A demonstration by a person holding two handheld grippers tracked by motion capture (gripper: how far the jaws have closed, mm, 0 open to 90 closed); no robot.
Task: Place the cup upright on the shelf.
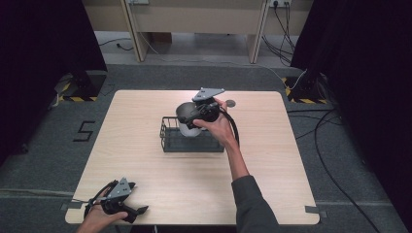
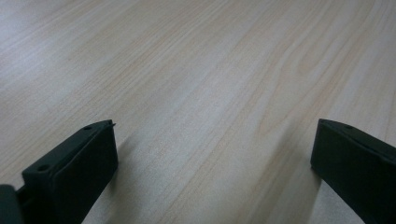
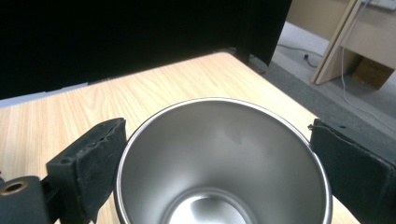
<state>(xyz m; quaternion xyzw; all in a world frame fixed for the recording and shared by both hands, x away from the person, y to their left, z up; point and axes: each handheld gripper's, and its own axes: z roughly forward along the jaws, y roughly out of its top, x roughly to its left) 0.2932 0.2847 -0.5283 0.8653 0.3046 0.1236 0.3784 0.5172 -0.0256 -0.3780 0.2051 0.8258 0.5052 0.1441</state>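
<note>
The right gripper (image 1: 194, 116) held the shiny round steel cup (image 3: 224, 163) upright between its fingers, directly above the dark wire basket (image 1: 167, 138); the left gripper (image 1: 138, 211) rested spread, near-left.

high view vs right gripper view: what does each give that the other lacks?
High view alone: the dark wire basket under the cup, the left gripper resting at the table's near left corner, and a small round disc.
Right gripper view alone: the steel cup's shiny empty inside, with fingers on either side of its rim.
Both: the cup and the wooden table.
</note>
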